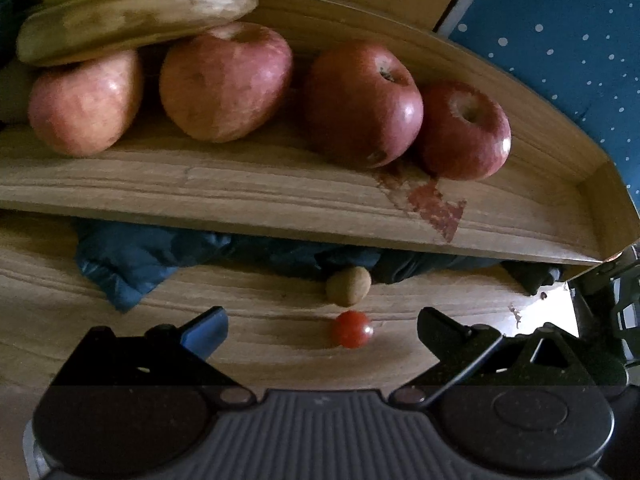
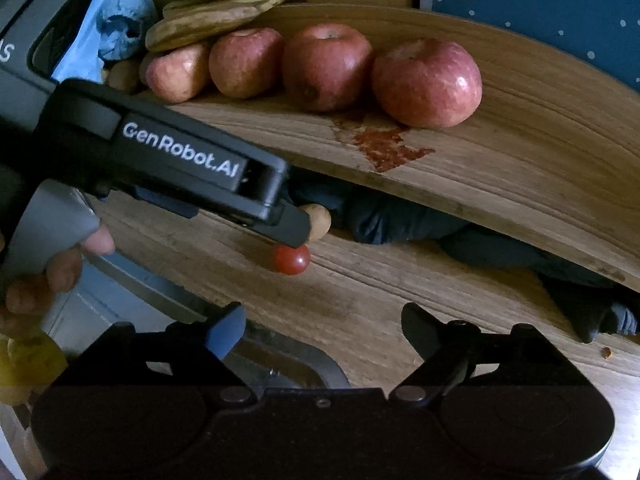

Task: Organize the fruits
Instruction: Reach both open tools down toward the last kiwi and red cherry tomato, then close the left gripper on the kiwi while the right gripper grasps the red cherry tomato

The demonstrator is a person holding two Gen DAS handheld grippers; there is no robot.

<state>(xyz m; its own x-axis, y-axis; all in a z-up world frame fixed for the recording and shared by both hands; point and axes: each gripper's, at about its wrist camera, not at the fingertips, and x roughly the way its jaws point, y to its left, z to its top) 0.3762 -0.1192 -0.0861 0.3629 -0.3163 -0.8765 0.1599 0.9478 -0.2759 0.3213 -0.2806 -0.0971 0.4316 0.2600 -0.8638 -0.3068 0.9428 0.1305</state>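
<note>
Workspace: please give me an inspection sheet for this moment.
Surface: wooden tray with a red stain, above a wooden table.
Job's things: four apples and bananas on the tray; cherry tomato and a small brown fruit on the table.
Clutter: dark blue cloth under the tray.
Grippers: left gripper open, jaws either side of the tomato; right gripper open, empty.
Cables: nothing seen.
Surroundings: blue dotted fabric.
</note>
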